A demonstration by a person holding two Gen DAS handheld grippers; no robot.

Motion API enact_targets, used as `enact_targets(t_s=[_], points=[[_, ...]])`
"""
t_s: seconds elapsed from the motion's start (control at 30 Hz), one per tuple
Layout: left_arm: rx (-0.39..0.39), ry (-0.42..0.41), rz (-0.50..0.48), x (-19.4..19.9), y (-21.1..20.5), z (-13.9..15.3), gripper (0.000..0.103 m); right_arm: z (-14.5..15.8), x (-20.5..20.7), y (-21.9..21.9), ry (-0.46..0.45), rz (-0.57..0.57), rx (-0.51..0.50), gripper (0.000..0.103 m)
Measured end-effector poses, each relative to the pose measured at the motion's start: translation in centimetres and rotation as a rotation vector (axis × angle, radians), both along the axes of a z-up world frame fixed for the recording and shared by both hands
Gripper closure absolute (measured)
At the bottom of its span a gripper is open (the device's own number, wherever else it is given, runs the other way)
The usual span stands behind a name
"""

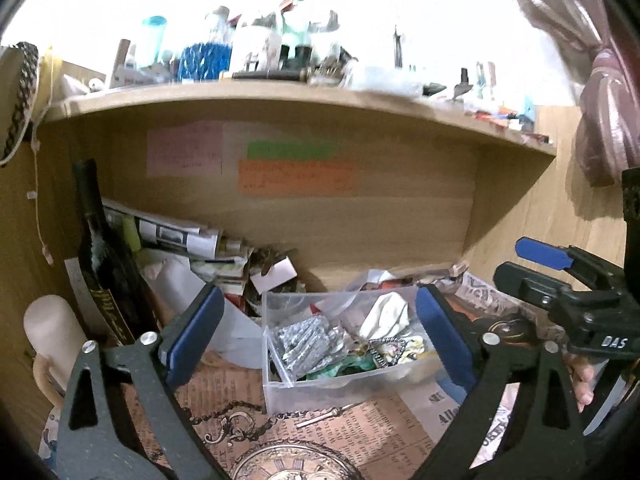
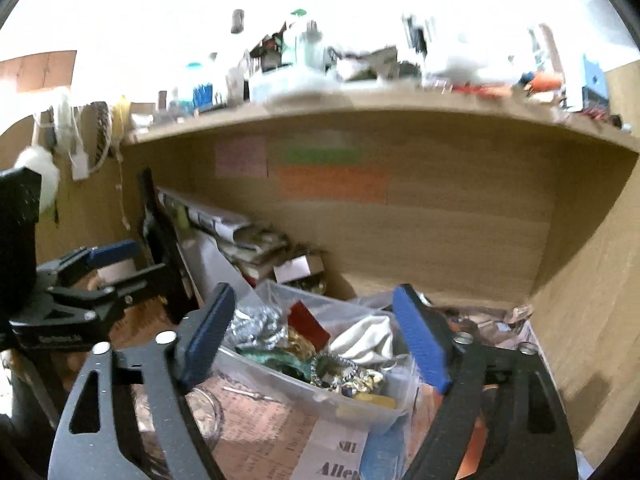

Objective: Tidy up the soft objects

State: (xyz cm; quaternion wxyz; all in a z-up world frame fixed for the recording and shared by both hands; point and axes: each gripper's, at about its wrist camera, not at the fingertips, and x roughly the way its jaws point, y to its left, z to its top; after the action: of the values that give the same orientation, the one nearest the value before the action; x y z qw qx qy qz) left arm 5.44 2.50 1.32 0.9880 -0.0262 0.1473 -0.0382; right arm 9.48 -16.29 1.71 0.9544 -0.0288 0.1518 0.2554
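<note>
A clear plastic box (image 1: 280, 394) sits on the patterned desk mat, filled with silver foil pieces (image 1: 308, 340), a white cloth (image 1: 386, 314), green fabric and trinkets. My left gripper (image 1: 320, 332) is open and empty, its blue pads spread either side of the box, above it. My right gripper (image 2: 316, 336) is open and empty over the same box (image 2: 352, 408), with the white cloth (image 2: 366, 340) between its pads. The right gripper also shows at the right of the left wrist view (image 1: 560, 276), and the left gripper at the left of the right wrist view (image 2: 92, 276).
A dark wine bottle (image 1: 100, 256) leans at the left against the wooden alcove. Newspapers and papers (image 1: 172, 232) pile behind it. A wooden shelf (image 1: 304, 96) above is crowded with bottles. A pale cylinder (image 1: 52, 328) stands at the left. A pink curtain (image 1: 600, 80) hangs at the right.
</note>
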Motion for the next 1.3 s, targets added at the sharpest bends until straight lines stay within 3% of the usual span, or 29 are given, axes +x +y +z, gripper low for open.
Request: enact_targets(t_s=[0.1,0.27,1.3], points=[[0.003,-0.018,-0.002,-0.6,-0.3,0.3,0.001,0.4,-0.8,-0.2,-0.018,0.002,0.014,0.018],[0.005,-0.032,-0.002,-1.1,-0.6,0.5,0.000,0.6,-2.1,-0.3,-0.044,-0.005,0.031,0.003],[0.011,-0.036,-0.004,-1.8,-1.1,0.5,0.000,0.7,-3.3,-0.8,-0.056,-0.017,0.067,0.000]])
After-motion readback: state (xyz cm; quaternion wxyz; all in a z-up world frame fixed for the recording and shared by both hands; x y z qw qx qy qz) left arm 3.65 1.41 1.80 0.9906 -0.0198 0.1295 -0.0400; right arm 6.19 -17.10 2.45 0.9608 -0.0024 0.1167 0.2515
